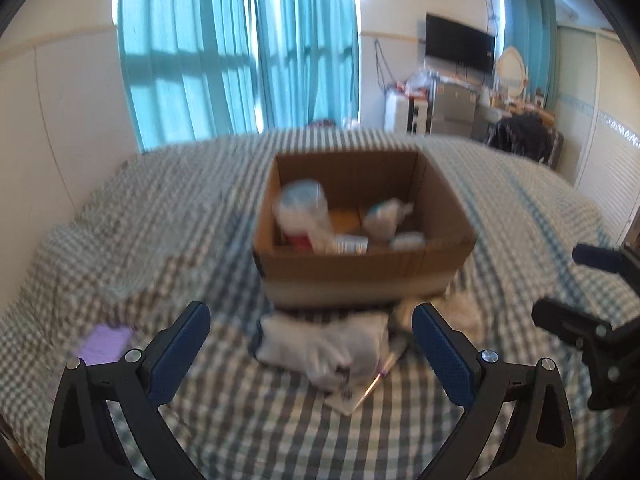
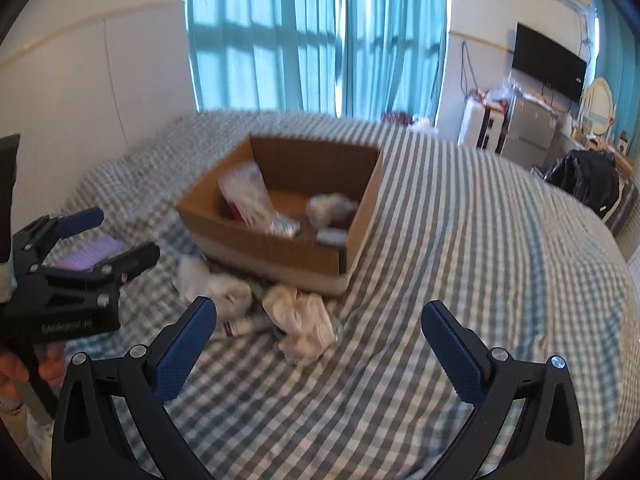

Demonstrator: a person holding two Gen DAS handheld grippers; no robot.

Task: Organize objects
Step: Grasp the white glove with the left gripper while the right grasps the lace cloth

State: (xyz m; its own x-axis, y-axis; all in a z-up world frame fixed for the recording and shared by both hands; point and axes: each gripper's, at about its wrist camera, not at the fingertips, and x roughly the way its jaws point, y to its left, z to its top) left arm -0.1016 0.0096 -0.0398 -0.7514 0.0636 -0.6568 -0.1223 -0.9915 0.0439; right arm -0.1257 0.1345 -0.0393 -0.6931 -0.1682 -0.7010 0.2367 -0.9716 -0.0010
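Sitting on checked bed cover (image 2: pixel 440 240): open brown cardboard box (image 1: pixel 360 268) w/ blurry white packets + bottles inside. Crumpled white bags (image 2: pixel 300 320) and purple-tipped pen (image 2: pixel 244 326) lie just in front of box, ahead of both tools. Left tool (image 1: pixel 310 344) wide open, empty. Right tool (image 2: pixel 320 338) fully open, empty. Frames blurred.

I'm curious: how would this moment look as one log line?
left gripper: open, empty | right gripper: open, empty | cardboard box: partly filled
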